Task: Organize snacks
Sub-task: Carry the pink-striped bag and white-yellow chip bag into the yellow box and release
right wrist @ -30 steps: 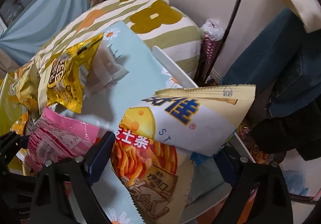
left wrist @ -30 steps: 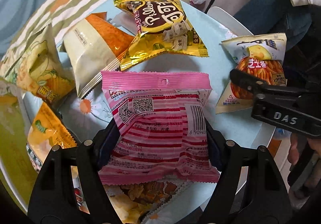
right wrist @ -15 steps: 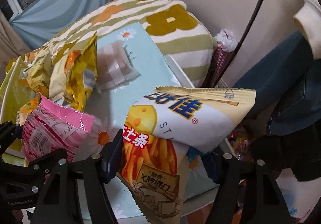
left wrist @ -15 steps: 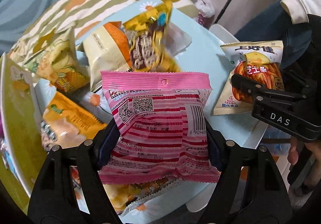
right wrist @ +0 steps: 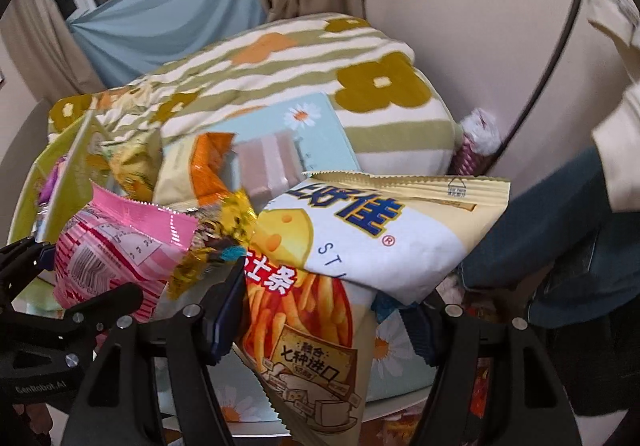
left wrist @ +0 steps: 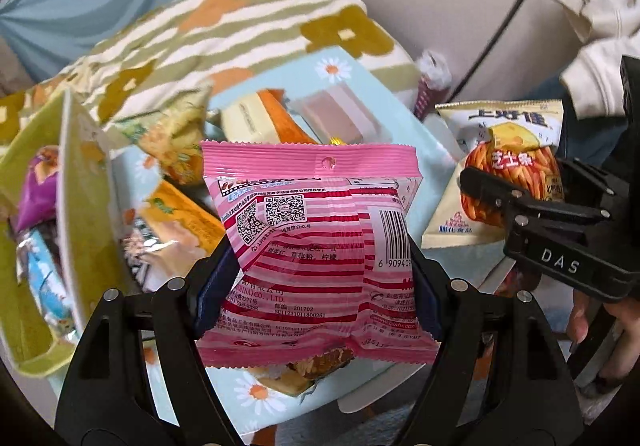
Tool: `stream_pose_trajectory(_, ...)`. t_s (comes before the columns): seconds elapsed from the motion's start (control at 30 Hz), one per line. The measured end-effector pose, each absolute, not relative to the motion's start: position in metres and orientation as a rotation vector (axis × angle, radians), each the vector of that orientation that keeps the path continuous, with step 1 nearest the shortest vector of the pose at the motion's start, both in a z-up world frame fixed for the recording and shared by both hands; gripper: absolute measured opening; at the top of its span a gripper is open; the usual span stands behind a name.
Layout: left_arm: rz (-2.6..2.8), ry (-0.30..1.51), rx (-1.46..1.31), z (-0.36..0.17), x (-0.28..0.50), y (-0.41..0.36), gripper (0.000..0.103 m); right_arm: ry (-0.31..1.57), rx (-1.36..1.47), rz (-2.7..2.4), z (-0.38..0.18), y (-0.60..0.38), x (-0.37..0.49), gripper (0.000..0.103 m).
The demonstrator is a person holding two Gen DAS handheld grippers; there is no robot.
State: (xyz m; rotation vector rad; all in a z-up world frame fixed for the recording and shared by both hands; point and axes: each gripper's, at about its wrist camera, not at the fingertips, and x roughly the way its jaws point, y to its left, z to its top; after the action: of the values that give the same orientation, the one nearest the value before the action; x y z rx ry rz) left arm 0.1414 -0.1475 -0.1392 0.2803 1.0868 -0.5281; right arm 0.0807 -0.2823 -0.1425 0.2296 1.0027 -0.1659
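Two packets up at once, both clear of the pale-blue daisy-print bench (left wrist: 332, 66): left tongs (left wrist: 316, 286) clamped partway on a pink striped foil snack bag (left wrist: 312, 246), right tongs (right wrist: 332, 310), just closed in, pinching a cream-and-orange cheese-stick packet (right wrist: 360, 246) by its lower half. Carrying step in hand, by the look of it. Next, likely a swing left of the bench toward the yellow-green storage bin (left wrist: 24, 326) already holding snacks, then a release above it, minding the crinkled gold wrapper (right wrist: 224, 238) wedged between the bags.
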Motion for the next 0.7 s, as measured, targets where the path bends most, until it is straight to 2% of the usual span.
stream_pose_trajectory(0.37,-0.367,0.956,0.171,-0.078,0.15,-0.088,0.076,0.9,0.131,0.031,-0.086,-0.237,0.108,0.065)
stream_pose_trajectory(0.7,-0.163,0.906,0.06,-0.052,0.175,0.035,0.076,0.81,0.072,0.247,-0.043,-0.133,0.15,0.065)
